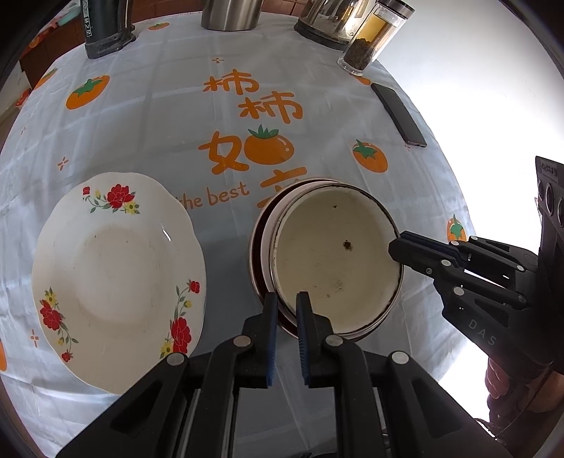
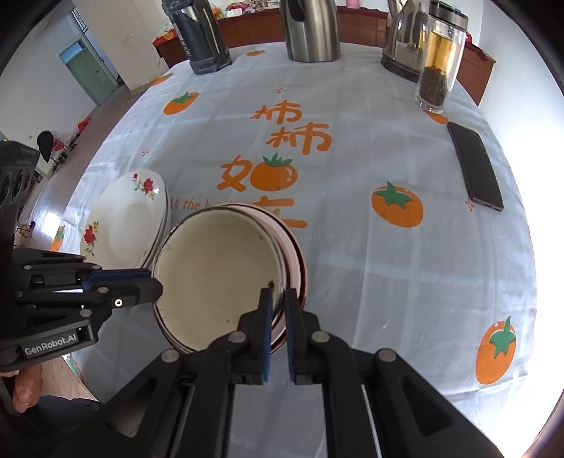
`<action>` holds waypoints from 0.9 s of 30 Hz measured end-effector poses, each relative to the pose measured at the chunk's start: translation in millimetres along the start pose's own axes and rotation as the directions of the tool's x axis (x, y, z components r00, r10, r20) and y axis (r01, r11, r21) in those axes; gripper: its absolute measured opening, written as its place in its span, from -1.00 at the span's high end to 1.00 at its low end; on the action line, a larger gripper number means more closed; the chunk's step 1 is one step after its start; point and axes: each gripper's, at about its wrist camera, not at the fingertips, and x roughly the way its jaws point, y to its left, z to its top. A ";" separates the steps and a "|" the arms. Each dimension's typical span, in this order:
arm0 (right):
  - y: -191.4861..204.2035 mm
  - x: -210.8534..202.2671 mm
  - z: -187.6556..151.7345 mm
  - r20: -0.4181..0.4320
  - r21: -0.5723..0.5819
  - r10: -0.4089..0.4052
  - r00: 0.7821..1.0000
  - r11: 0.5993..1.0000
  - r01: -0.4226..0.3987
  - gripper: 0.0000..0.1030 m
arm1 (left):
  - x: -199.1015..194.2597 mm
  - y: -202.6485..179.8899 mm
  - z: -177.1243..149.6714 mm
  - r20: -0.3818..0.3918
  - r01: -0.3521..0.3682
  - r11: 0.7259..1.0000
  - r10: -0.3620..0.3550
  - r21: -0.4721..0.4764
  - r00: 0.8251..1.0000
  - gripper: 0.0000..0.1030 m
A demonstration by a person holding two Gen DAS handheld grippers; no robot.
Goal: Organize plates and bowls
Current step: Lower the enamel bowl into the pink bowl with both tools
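A cream enamel bowl (image 1: 335, 257) sits nested in a stack of bowls with a dark red rim (image 1: 257, 246) on the tablecloth. My left gripper (image 1: 284, 303) is shut on the near rim of the cream bowl. My right gripper (image 2: 278, 299) is shut on its opposite rim and shows at the right of the left wrist view (image 1: 400, 248). The left gripper also shows in the right wrist view (image 2: 155, 285). A white flowered plate (image 1: 116, 278) lies left of the bowls; in the right wrist view it (image 2: 127, 222) tops a short stack.
At the table's far edge stand a dark thermos (image 2: 201, 38), a steel kettle (image 2: 312, 31), a glass kettle (image 2: 405, 42) and a glass tea bottle (image 2: 439, 67). A black phone (image 2: 476, 165) lies at the right. The round table (image 2: 387, 264) drops off close behind the phone.
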 end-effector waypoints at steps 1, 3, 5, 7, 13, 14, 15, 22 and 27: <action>0.5 0.0 0.6 0.000 -0.004 -0.003 1.000 1.000 0.003 0.87 | 0.3 0.4 0.3 0.000 0.001 1.000 -0.001 -0.002 1.000 0.77; 0.2 0.0 0.6 0.000 -0.008 -0.005 1.000 1.000 0.005 0.87 | 0.7 0.6 0.2 0.000 0.001 1.000 -0.001 0.000 1.000 0.77; 0.1 0.0 0.4 -0.001 -0.008 -0.004 1.000 1.000 0.004 0.86 | 1.0 -0.2 0.0 0.001 -0.002 1.000 0.002 0.007 1.000 0.77; 0.3 -0.1 0.4 0.000 -0.007 -0.005 1.000 1.000 0.005 0.86 | 1.0 -0.7 0.0 0.003 -0.005 1.000 0.005 0.011 1.000 0.77; -0.1 0.2 1.1 0.000 -0.009 -0.006 1.000 1.000 0.006 0.86 | 1.2 0.3 -0.8 0.006 -0.003 1.000 0.003 0.008 1.000 0.77; 0.4 -0.1 0.4 0.000 -0.009 -0.006 1.000 1.000 0.006 0.86 | 1.2 0.2 -1.0 0.007 -0.003 1.000 0.003 0.009 1.000 0.77; 0.5 0.0 0.7 0.001 -0.009 -0.006 1.000 1.000 0.006 0.86 | 1.3 0.2 -1.1 0.008 -0.004 1.000 0.004 0.009 1.000 0.77; 3.4 -0.1 0.6 0.005 -0.029 -0.020 1.000 0.999 0.020 0.85 | 1.5 1.1 -1.3 0.007 0.000 1.000 0.000 0.001 1.000 0.77; 4.1 -0.7 -0.5 0.005 -0.028 -0.019 1.000 0.999 0.019 0.84 | 1.6 0.8 -1.4 0.006 0.001 1.000 -0.001 0.003 1.000 0.77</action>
